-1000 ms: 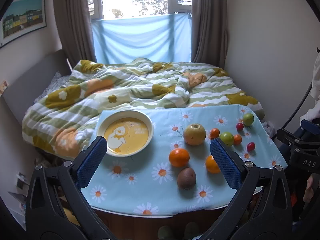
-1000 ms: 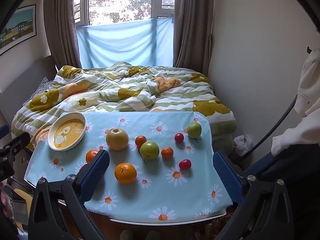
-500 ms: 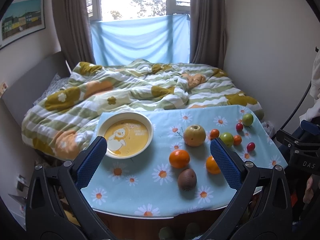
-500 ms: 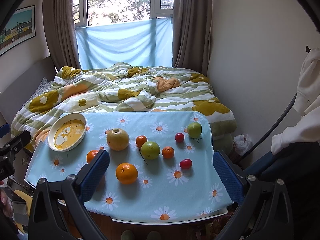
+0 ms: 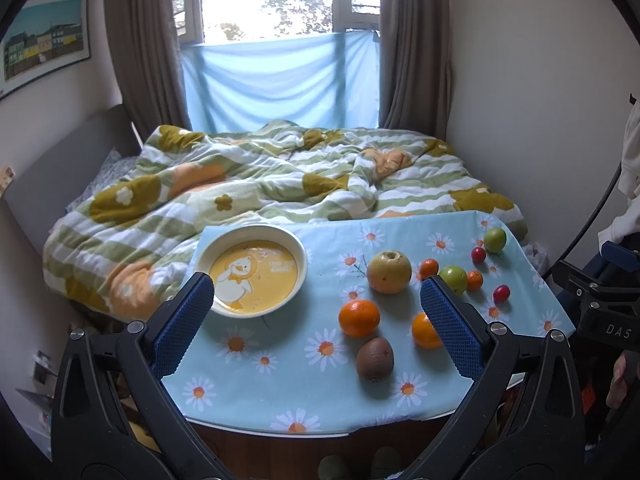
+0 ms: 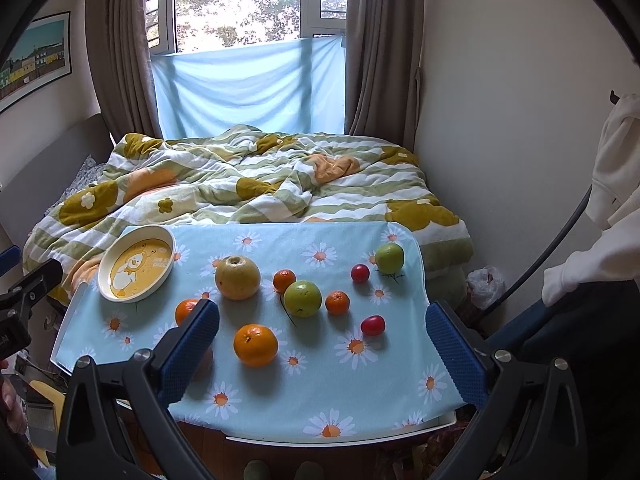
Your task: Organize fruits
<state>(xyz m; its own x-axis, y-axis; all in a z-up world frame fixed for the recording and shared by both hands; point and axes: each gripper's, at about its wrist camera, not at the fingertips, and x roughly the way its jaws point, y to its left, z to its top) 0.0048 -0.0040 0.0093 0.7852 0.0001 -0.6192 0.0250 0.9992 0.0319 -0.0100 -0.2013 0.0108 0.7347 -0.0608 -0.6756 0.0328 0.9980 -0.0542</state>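
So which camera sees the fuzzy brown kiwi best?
The left wrist view. There the kiwi sits whole and unblocked near the table's front edge, between the open blue fingers. In the right wrist view it is almost entirely hidden behind that gripper's left finger; only a dim sliver may show.

Both wrist cameras sit just off the near edge of the daisy-print, light-blue cloth-covered surface (image 5: 280,364), raised and angled downward, facing the bed and window. The left view stands nearer the cream duck-print plate (image 5: 298,248); the right view sits further right, centred on the large yellow-brown pear (image 6: 237,278). Both share the whole cloth, the plate, pear, bed and window.
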